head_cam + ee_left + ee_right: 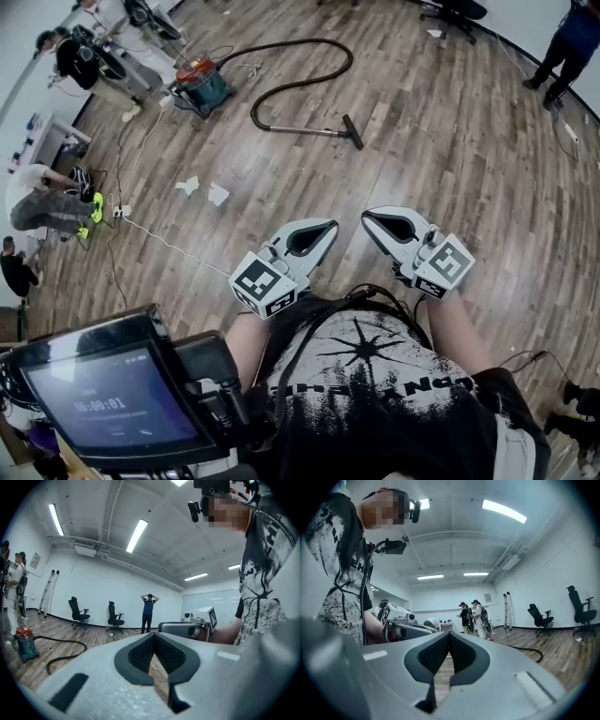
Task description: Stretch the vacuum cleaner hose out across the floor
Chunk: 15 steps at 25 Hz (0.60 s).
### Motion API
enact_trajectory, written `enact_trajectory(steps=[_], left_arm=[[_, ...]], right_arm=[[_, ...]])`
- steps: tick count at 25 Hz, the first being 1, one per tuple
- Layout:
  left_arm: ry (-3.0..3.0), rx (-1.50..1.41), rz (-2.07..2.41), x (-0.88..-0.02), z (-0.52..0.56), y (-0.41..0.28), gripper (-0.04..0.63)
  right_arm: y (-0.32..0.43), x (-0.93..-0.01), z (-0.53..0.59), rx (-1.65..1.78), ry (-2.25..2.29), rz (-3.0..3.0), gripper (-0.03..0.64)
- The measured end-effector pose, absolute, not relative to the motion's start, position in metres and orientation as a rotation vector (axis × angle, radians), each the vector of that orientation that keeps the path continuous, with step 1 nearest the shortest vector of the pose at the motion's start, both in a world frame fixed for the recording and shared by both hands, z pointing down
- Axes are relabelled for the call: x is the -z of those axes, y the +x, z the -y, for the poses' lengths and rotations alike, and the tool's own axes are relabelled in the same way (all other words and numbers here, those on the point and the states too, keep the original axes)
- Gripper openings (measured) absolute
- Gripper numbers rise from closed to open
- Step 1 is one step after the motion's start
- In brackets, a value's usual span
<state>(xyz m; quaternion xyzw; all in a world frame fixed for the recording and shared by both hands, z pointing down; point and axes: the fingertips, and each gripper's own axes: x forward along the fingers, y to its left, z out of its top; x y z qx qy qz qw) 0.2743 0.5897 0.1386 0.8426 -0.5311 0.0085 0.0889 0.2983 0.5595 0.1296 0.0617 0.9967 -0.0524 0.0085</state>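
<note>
Big open room with a plank wood floor (450, 141), and the task's thing sits way up in the upper left of the head view. That's the vacuum cleaner canister (200, 86), parked near some people. Its black hose (254, 112) arcs off to the right, then curls back into a loose loop. The loop ends in a straight wand with the floor nozzle (352, 132) near top centre. So the hose is bunched up, not stretched, and I'd say the job hasn't really started.

Lower left of the head view is a small screen (108, 403) on the person's rig.

Both grippers sit at mid-frame, tucked close to the person's chest. The left gripper (323, 230) and right gripper (373, 220) sit side by side, angled toward each other. Each gripper view shows its fingers (138, 654) closed together at the tips with nothing between them, just floor showing through the gap behind. That looks to me like a resting carry pose, which makes sense since the hose is well apart from them and needs a walk over first.

Smallest bits are a couple of crumpled paper scraps (217, 194) on the floor, between the person and the vacuum.
</note>
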Motion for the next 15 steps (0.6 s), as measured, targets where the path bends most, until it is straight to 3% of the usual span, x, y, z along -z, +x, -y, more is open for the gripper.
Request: enact_trajectory(steps=[15], left_arm=[[2.472,-0.025,1.642,-0.135,-0.598,0.246,0.002]], right_arm=[[0.274,-0.132,-0.544,0.159,0.097,-3.121,0.005]])
